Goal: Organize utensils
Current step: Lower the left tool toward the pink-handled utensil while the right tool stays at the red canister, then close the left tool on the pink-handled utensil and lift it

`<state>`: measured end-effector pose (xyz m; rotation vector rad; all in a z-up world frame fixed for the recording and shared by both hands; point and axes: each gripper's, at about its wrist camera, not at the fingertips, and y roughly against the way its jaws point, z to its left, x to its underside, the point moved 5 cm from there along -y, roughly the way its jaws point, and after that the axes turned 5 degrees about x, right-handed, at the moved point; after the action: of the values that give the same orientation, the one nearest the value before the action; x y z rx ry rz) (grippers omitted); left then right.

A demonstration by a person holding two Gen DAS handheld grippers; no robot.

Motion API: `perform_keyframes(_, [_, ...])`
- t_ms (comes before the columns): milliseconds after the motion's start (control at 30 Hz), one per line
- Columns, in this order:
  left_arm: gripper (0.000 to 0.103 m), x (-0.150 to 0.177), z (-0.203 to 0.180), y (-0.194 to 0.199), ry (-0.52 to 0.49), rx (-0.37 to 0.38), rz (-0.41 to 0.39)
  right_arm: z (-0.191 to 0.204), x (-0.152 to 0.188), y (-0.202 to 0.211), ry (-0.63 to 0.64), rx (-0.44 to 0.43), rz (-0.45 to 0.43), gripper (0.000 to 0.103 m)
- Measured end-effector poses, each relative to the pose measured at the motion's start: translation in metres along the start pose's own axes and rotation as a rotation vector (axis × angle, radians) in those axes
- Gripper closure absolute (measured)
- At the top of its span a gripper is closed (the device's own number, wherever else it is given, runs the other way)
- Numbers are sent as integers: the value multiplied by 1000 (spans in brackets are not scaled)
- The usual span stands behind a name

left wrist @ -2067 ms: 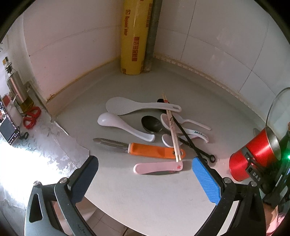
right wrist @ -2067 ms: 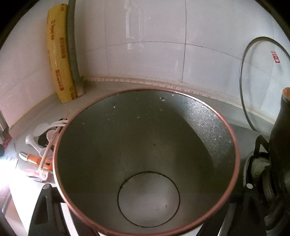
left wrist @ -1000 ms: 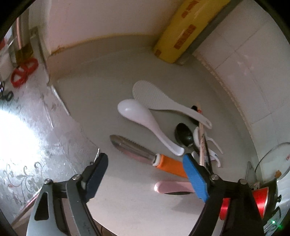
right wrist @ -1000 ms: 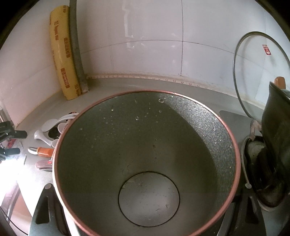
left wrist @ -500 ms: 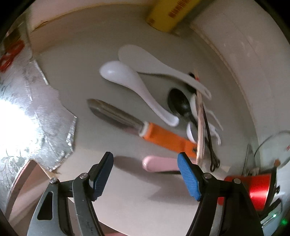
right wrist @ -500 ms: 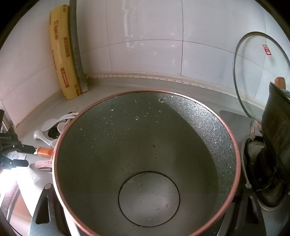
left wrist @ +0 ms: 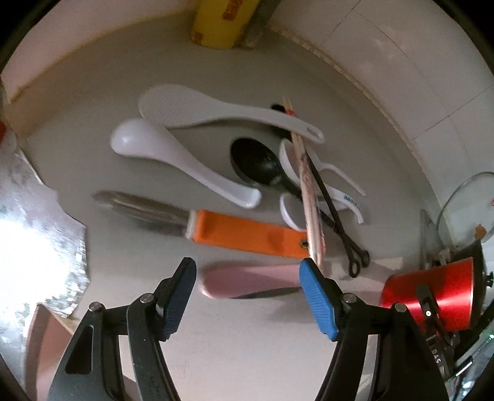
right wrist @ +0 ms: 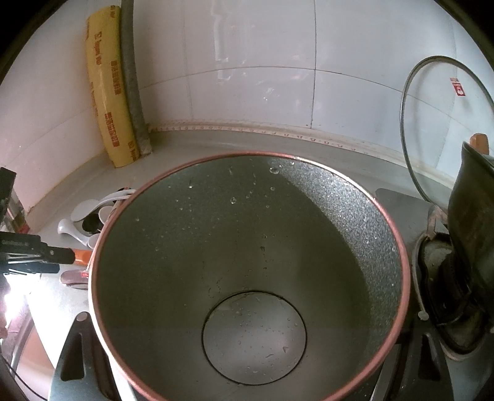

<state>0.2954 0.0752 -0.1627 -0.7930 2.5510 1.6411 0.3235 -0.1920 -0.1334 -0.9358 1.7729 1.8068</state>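
Utensil pile on the grey surface (left wrist: 247,354), pot in your right claw.

Your left claw (left wrist: 247,279) is closing above the pink handle (left wrist: 247,277), pads clear of it; knife (left wrist: 216,226), spoons and chopsticks (left wrist: 305,191) just beyond. Your right claw (right wrist: 247,370) grips the pot (right wrist: 247,246).

Bare counter (left wrist: 247,348) in front of the utensil pile, open approach from the near side. Pink handle (left wrist: 247,277) lies between the closing left gripper (left wrist: 247,279) fingers, nothing on top of it. Orange-handled peeler (left wrist: 247,236) just behind. Chopsticks (left wrist: 308,191) cross the peeler's end near the right finger. Red pot (left wrist: 432,296) blocks the right; foil (left wrist: 40,246) edges the left. Far corner: yellow wrap roll (left wrist: 222,21).
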Motion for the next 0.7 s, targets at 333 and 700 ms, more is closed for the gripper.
perform_keyframes(333, [33, 23, -20, -6, -99, 45, 84, 0, 0, 2, 1, -4, 2, 13])
perform_keyframes(700, [33, 47, -61, -21, -246, 28, 143, 1, 2, 2, -4, -15, 4, 12])
